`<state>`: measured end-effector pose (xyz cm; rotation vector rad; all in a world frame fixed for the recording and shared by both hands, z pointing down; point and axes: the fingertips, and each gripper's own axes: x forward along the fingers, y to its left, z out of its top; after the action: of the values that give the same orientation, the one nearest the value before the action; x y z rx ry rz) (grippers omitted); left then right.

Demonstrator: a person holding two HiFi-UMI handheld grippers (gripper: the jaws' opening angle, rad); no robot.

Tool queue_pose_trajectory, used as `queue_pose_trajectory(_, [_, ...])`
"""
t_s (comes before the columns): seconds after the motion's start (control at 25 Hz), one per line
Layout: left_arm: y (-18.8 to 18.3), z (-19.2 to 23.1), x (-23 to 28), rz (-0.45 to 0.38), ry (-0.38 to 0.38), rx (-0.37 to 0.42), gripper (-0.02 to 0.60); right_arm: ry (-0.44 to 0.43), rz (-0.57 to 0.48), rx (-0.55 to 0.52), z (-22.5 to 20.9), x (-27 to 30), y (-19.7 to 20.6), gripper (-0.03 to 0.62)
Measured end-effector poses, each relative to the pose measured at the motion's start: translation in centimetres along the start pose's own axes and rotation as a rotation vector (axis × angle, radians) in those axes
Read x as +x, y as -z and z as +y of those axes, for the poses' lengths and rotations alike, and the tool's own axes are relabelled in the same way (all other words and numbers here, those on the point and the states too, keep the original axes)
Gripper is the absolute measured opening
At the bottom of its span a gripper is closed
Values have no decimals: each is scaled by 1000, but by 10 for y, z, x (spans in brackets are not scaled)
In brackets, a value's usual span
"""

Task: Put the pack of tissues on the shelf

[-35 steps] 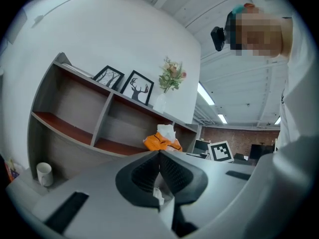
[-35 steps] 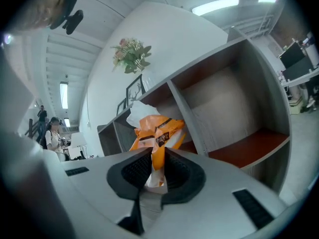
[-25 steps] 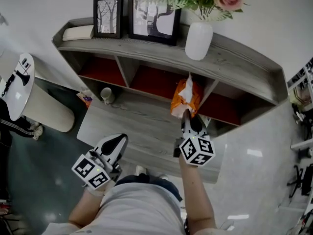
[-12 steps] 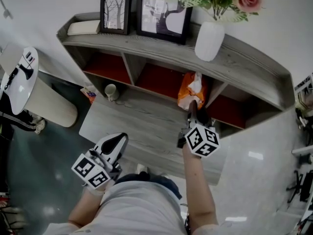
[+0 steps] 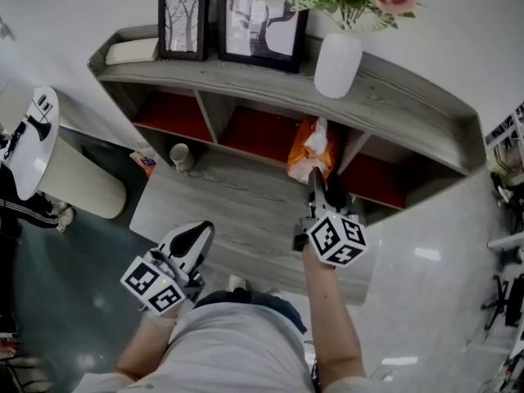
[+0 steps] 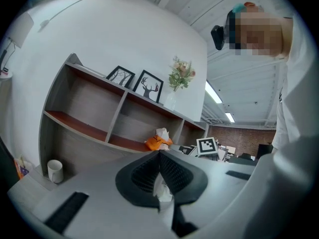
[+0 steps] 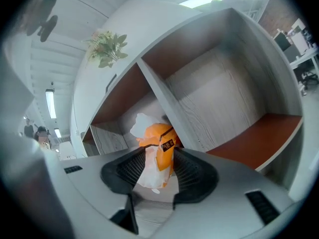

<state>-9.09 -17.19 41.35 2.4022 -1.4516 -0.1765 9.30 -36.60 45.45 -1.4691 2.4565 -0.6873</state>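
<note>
The orange pack of tissues (image 5: 309,149), with white tissue poking from its top, stands in the shelf's middle compartment against the divider. My right gripper (image 5: 318,180) is right in front of it. Its jaws are opening, and the pack (image 7: 162,138) sits loosely between the parted fingers of the gripper (image 7: 159,153). My left gripper (image 5: 196,234) hangs low at the left, far from the shelf (image 5: 270,97). In its own view the left gripper (image 6: 159,158) is shut, with a small white scrap showing where the pads meet; the pack (image 6: 158,142) appears far ahead.
On the shelf top stand a white vase (image 5: 337,64) with flowers, two framed pictures (image 5: 182,24) and a book (image 5: 131,53). A white mug (image 5: 180,158) sits on the grey lower board (image 5: 237,211). A white round stool (image 5: 33,137) is at the left.
The right gripper carried the pack forward into the middle compartment, then its jaws parted around it. The left gripper stayed put.
</note>
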Motion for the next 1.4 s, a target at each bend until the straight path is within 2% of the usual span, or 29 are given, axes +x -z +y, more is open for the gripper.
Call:
queue_pose_trajectory(0.36, [0, -16, 29, 18, 100, -3, 15, -58, -1, -62, 29, -50, -17, 163])
queue_pose_trajectory(0.56, [0, -29, 48, 35, 176, 1, 15, -112, -13, -110, 45, -83, -24, 109])
queue_pose_trajectory(0.72, [2, -41, 61, 50, 234, 12, 15, -101, -19, -133, 47, -111, -24, 71])
queue_pose_trajectory(0.96, [6, -56, 75, 62, 299, 25, 15, -57, -9, -173, 42, -141, -17, 66])
queue_pose_trajectory(1.4, [11, -62, 81, 76, 325, 29, 15, -20, 23, -196, 39, -151, 1, 66])
